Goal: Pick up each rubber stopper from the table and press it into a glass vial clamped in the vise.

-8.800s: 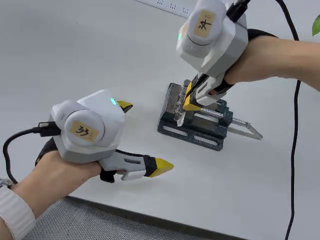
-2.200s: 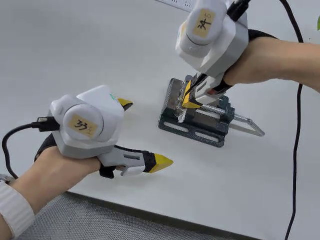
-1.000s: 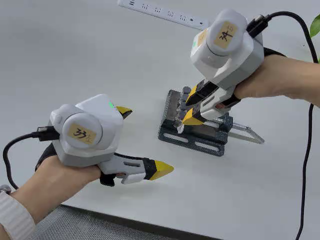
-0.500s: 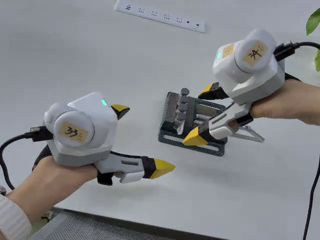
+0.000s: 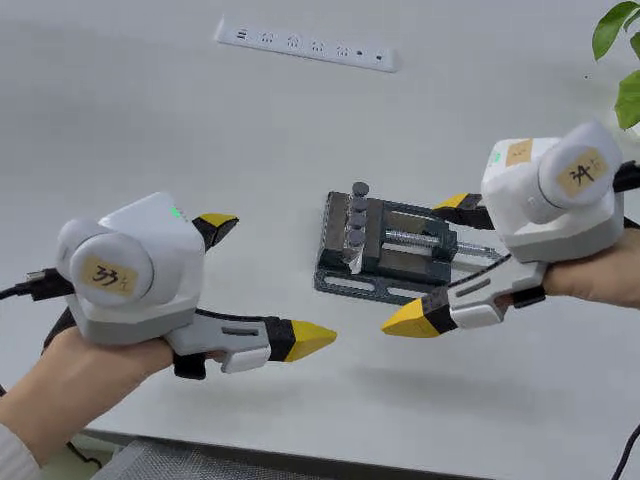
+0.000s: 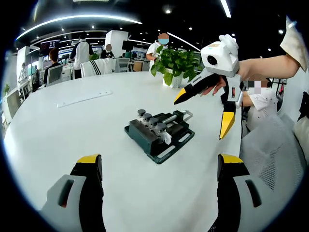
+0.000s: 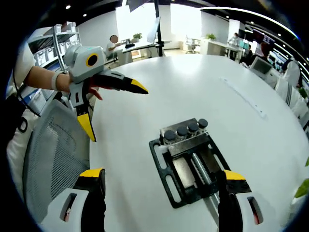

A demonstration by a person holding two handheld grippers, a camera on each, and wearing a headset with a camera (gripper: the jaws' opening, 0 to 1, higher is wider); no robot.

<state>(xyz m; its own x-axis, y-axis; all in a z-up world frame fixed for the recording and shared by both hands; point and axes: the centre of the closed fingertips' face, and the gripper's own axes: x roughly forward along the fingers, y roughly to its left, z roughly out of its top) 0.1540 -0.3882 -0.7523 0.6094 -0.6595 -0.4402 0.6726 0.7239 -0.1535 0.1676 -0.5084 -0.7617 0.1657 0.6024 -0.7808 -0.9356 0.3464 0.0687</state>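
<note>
A dark green vise stands mid-table, clamping a row of several glass vials with grey rubber stoppers in their mouths. My left gripper hovers left of the vise, open and empty. My right gripper is held just right of the vise, open and empty, its lower tip in front of the base. In the left gripper view the vise lies beyond my open left gripper, with the right gripper behind it. In the right gripper view the stoppered vials stand along the vise's far jaw.
A white power strip lies at the table's far side. Plant leaves hang at the upper right. The table's near edge runs along the bottom, with a grey mesh chair below it. The vise's handle sticks out to the right.
My right gripper has lifted off the vials, swung right and down beside the vise, and opened. The left gripper has stayed open and has barely moved. The head camera has shifted.
</note>
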